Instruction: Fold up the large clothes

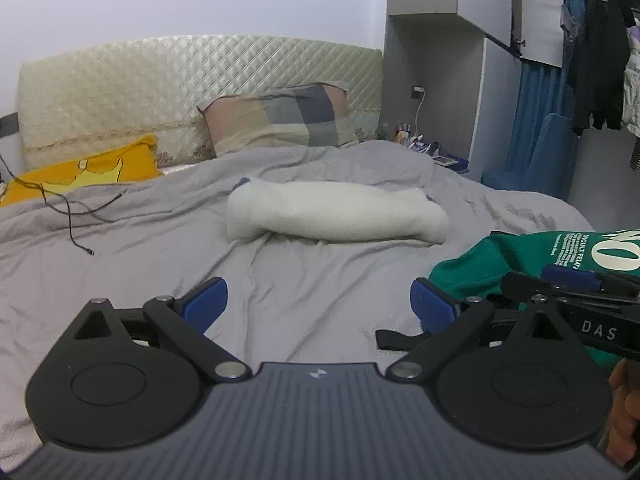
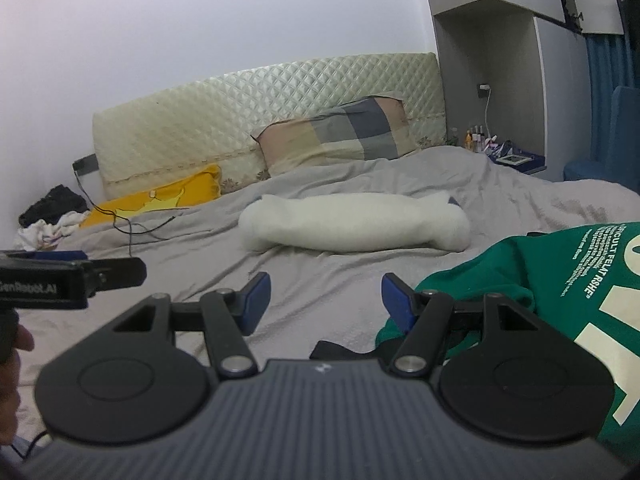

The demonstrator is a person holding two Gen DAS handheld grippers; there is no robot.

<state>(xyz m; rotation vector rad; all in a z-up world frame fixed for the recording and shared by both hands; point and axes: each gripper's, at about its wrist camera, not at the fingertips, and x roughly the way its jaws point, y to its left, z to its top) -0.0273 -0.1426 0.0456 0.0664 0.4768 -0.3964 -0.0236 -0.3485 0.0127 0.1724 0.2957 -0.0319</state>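
Green shirt bunched on the near right of the bed

Left gripper (image 1: pixel 319 304) and right gripper (image 2: pixel 325 300) both gape, released, over bare grey sheet (image 1: pixel 168 240); the green shirt (image 2: pixel 540 280) lies just right of the right gripper's right finger.

Both handheld grippers, the left gripper (image 1: pixel 319 300) and the right gripper (image 2: pixel 325 296), show ribbed grey bodies, black linkage arms with silver pivot screws, and blue finger pads (image 1: pixel 204 304).
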